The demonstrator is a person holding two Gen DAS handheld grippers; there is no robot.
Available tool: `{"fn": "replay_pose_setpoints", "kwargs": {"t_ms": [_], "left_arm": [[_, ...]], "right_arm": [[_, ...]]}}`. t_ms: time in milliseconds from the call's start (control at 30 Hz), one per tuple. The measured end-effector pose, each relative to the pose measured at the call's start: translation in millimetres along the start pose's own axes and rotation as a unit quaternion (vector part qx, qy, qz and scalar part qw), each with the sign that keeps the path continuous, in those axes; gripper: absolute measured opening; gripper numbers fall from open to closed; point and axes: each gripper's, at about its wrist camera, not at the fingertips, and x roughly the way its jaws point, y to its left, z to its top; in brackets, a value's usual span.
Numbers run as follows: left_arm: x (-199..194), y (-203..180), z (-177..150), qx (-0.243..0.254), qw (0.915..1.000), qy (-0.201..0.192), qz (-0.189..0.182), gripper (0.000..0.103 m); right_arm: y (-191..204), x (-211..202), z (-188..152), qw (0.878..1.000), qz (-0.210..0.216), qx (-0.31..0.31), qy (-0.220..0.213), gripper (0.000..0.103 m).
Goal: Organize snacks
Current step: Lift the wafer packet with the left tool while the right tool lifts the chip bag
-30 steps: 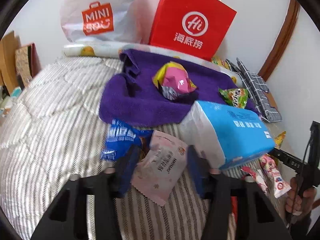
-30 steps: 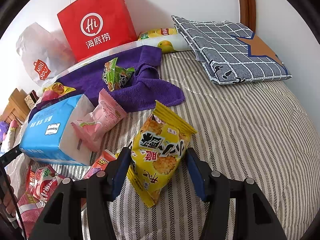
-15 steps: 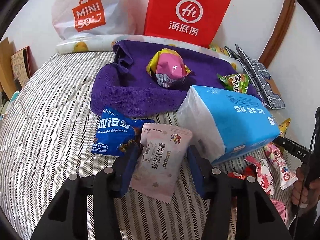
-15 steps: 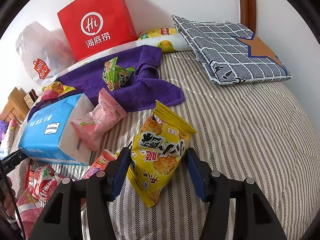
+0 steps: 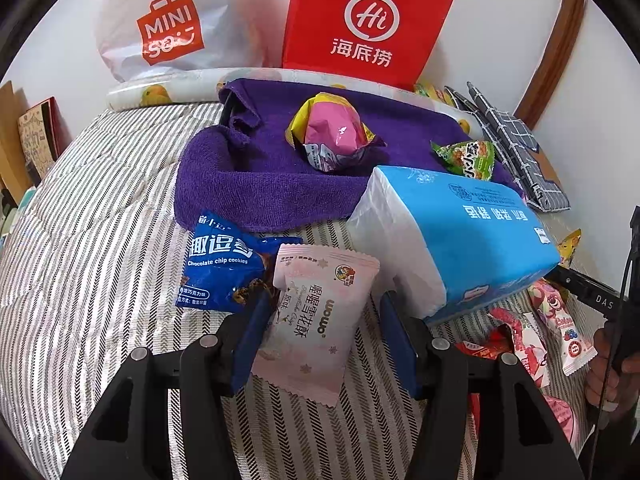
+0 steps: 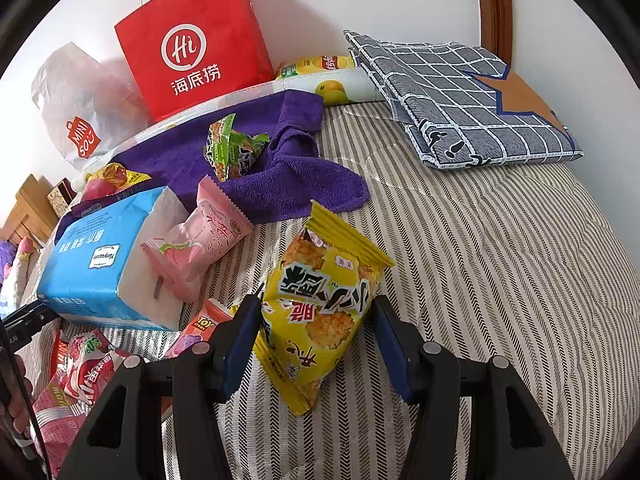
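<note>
A pale pink snack packet (image 5: 316,320) lies flat on the striped bed cover between the fingers of my left gripper (image 5: 324,304). Its jaws are opening, and the right finger stands clear of the packet. A blue chocolate chip cookie bag (image 5: 224,268) lies just left of it. My right gripper (image 6: 316,312) is shut on a yellow rice cracker bag (image 6: 320,300), held tilted over the bed. A pink-and-yellow bag (image 5: 332,136) and a green packet (image 6: 230,148) rest on the purple towel (image 5: 260,184).
A blue tissue pack (image 5: 460,240) lies right of the left gripper, a pink bag (image 6: 200,240) leaning on it. Loose snacks (image 6: 80,364) are piled beside it. A red paper bag (image 5: 368,24), a white plastic bag (image 5: 172,20) and a checked pillow (image 6: 460,96) line the wall.
The left gripper's jaws have spread apart and the pink packet has settled flat on the bed; the blue cookie bag shows more fully. The right gripper and its yellow bag have not moved.
</note>
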Motion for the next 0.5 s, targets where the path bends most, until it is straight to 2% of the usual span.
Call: {"fn": "replay_pose_setpoints", "kwargs": {"t_ms": [267,500], "left_arm": [[0.5,-2.5,0.2,0.003,1.0,0.002,-0.001,0.059],[-1.3,1.5,0.1,-0.009,0.9999,-0.002,-0.013,0.057]], "right_arm": [[1.0,-0.3,0.6,1.0,-0.001,0.0,0.001,0.055],[0.4,-0.3,0.3,1.0,0.003,0.003,0.0,0.055]]}}
